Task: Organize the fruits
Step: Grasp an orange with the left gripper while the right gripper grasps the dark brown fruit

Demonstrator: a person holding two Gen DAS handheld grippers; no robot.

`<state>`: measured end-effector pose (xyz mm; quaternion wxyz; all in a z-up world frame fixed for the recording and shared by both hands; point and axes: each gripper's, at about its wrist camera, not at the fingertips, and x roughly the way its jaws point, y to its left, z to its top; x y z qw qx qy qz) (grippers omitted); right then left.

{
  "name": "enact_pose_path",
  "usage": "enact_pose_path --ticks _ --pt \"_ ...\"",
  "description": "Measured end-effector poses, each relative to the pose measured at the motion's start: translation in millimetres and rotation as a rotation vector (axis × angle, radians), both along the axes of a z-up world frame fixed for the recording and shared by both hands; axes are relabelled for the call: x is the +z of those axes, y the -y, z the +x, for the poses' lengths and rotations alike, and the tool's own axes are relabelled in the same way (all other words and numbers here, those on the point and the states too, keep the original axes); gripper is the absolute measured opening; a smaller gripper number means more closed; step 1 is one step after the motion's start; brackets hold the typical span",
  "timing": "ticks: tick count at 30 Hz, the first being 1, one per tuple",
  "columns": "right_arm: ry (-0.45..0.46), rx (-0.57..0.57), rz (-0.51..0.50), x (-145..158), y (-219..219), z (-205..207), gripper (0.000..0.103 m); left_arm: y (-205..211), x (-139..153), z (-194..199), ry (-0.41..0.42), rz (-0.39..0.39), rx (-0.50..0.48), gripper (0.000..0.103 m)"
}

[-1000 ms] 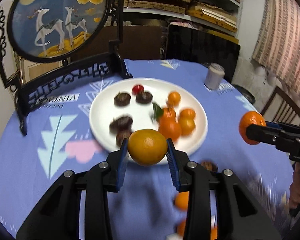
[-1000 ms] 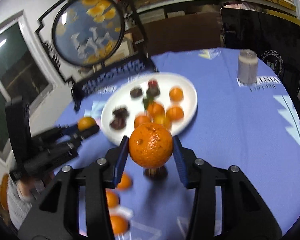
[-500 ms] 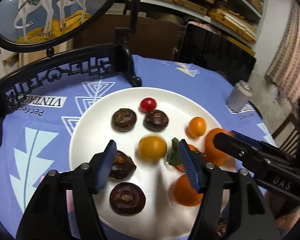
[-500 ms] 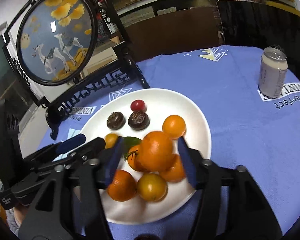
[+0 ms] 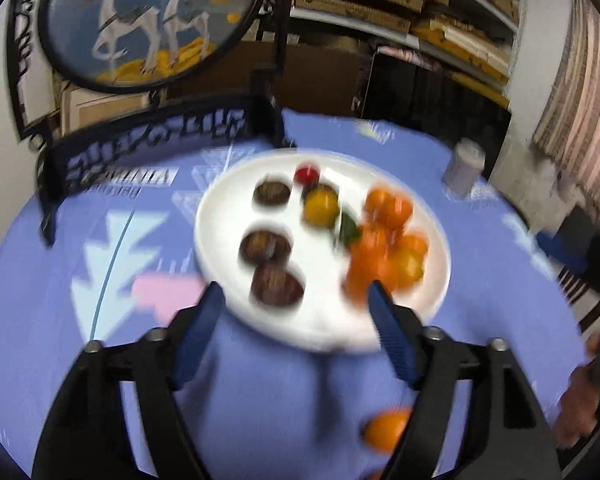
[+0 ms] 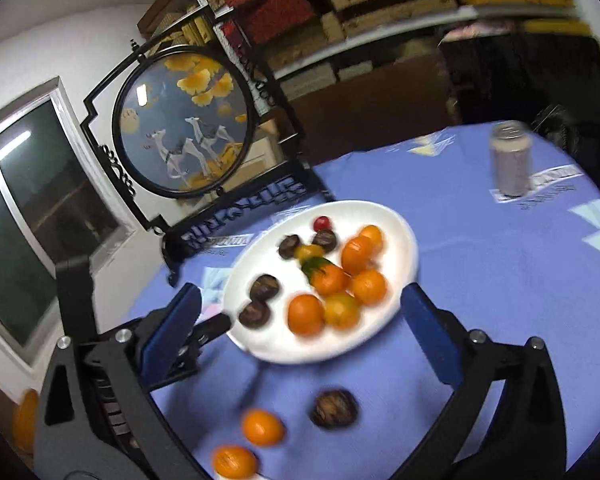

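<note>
A white plate (image 5: 228, 240) (image 6: 396, 236) on the blue tablecloth holds several oranges (image 5: 384, 240) (image 6: 340, 280), dark brown fruits (image 5: 276, 284) (image 6: 264, 286), a yellow fruit (image 5: 321, 208) and a small red one (image 5: 307, 174) (image 6: 322, 223). My left gripper (image 5: 294, 306) is open and empty, just in front of the plate's near rim. My right gripper (image 6: 300, 312) is open and empty, above the plate's near side. Two loose oranges (image 6: 262, 426) and a dark brown fruit (image 6: 334, 408) lie on the cloth below it. A loose orange (image 5: 386, 428) shows in the left wrist view.
A round painted screen on a black stand (image 5: 152, 20) (image 6: 184, 120) stands behind the plate on the left. A drink can (image 5: 462, 168) (image 6: 512, 160) stands at the far right. Shelves and a dark chair are behind the table.
Both grippers let go of their fruits on the plate and opened wide. Both have pulled back from over the plate towards its near side.
</note>
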<state>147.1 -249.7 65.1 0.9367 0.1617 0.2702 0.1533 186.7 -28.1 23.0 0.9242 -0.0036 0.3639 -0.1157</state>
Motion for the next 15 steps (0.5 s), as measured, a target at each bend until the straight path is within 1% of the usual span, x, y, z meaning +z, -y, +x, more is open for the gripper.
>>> enact_pose_path --ticks 1,2,3,4,5,6,7,9,11,13,15 --pt "0.019 -0.019 -0.044 -5 0 -15 0.101 0 -6 -10 0.004 0.023 0.004 0.096" --pt "0.026 -0.031 -0.090 -10 0 -26 0.101 2 -11 -21 0.013 0.051 0.009 0.099" --pt "0.026 -0.031 -0.124 -14 -1 -33 0.101 6 -13 -35 0.037 0.089 0.003 0.099" --pt "0.015 -0.025 -0.165 -19 -3 -40 0.101 9 -14 -45 0.059 0.114 -0.009 0.099" --pt "-0.002 -0.016 -0.181 -24 -4 -44 0.101 13 -14 -54 0.083 0.140 -0.022 0.099" --pt "-0.020 -0.011 -0.178 -26 -3 -48 0.101 18 -13 -65 0.117 0.169 -0.037 0.099" --pt "-0.052 -0.019 -0.152 -30 1 -50 0.101 23 -12 -74 0.146 0.191 -0.049 0.102" --pt "-0.088 -0.031 -0.090 -34 10 -51 0.101 32 -14 -82 0.157 0.212 -0.082 0.102" --pt "-0.114 -0.030 -0.028 -36 20 -48 0.101 38 -21 -82 0.131 0.226 -0.120 0.102" --pt "-0.106 -0.045 -0.018 -35 24 -48 0.101 44 -28 -80 0.107 0.245 -0.145 0.102" --pt "-0.104 -0.058 -0.019 -34 27 -48 0.101 47 -34 -76 0.076 0.240 -0.171 0.102"
